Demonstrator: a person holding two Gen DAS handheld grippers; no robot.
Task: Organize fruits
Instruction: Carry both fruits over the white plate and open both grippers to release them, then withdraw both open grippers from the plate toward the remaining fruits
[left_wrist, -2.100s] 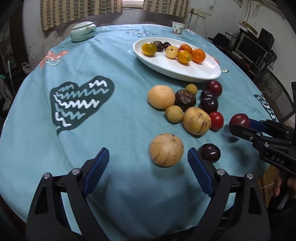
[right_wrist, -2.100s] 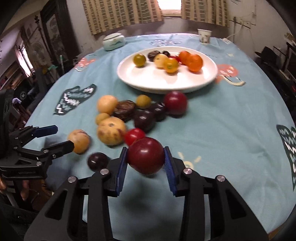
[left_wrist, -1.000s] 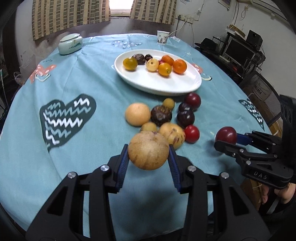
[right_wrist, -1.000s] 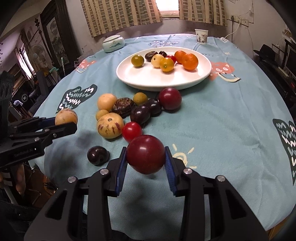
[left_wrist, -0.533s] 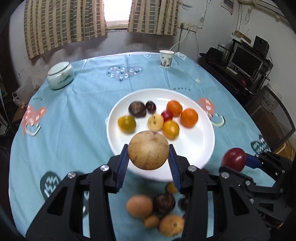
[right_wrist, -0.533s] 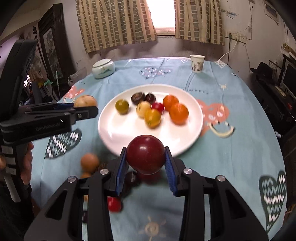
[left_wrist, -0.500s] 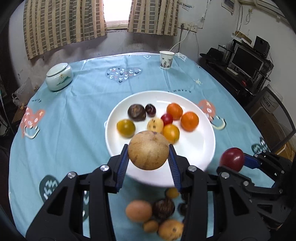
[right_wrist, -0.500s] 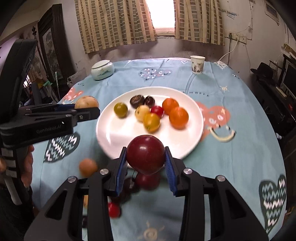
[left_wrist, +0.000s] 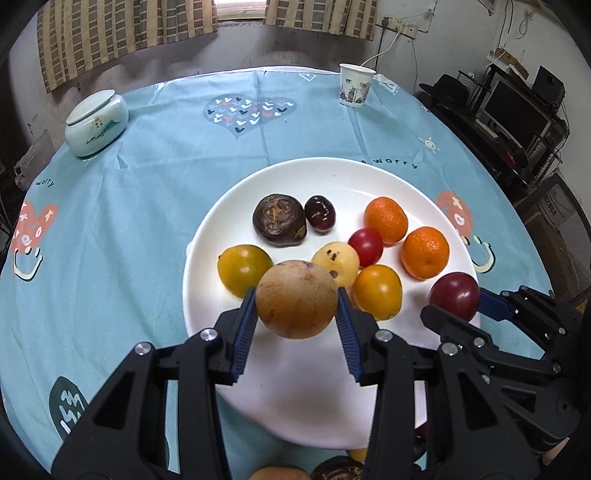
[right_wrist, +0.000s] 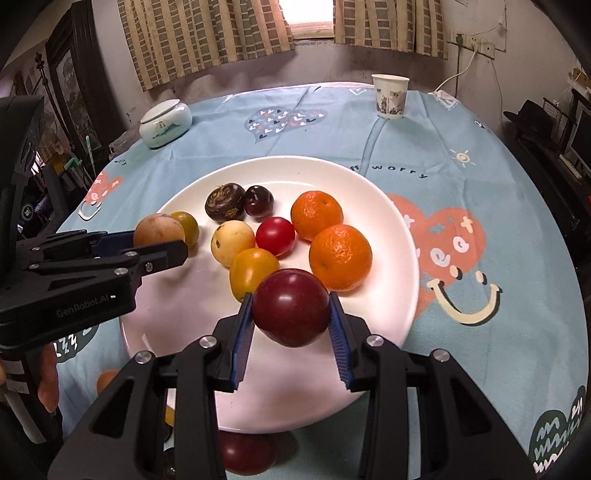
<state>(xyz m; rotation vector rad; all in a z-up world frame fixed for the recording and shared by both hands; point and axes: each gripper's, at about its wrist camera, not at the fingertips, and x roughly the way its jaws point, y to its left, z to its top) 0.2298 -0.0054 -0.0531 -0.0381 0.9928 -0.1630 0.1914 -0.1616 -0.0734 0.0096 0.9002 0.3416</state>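
Note:
My left gripper (left_wrist: 296, 308) is shut on a round tan fruit (left_wrist: 296, 298) and holds it above the near part of the white plate (left_wrist: 295, 406). My right gripper (right_wrist: 291, 314) is shut on a dark red plum (right_wrist: 291, 306) above the plate's near side (right_wrist: 369, 173). The plate holds two oranges (left_wrist: 424, 252), a small red tomato (left_wrist: 365, 246), yellow fruits (left_wrist: 243, 269) and two dark fruits (left_wrist: 279, 219). Each gripper shows in the other's view: the right with its plum (left_wrist: 454, 297), the left with its tan fruit (right_wrist: 159, 230).
Loose fruits lie on the blue tablecloth just below the plate, among them a dark red one (right_wrist: 245, 454) and a brown one (left_wrist: 277, 473). A paper cup (left_wrist: 354, 84) and a lidded ceramic jar (left_wrist: 96, 123) stand at the far side. A monitor and shelves (left_wrist: 517, 114) are off to the right.
Both grippers have moved forward over the plate with their fruits still held. The loose fruits on the cloth have dropped to the bottom edge of both views.

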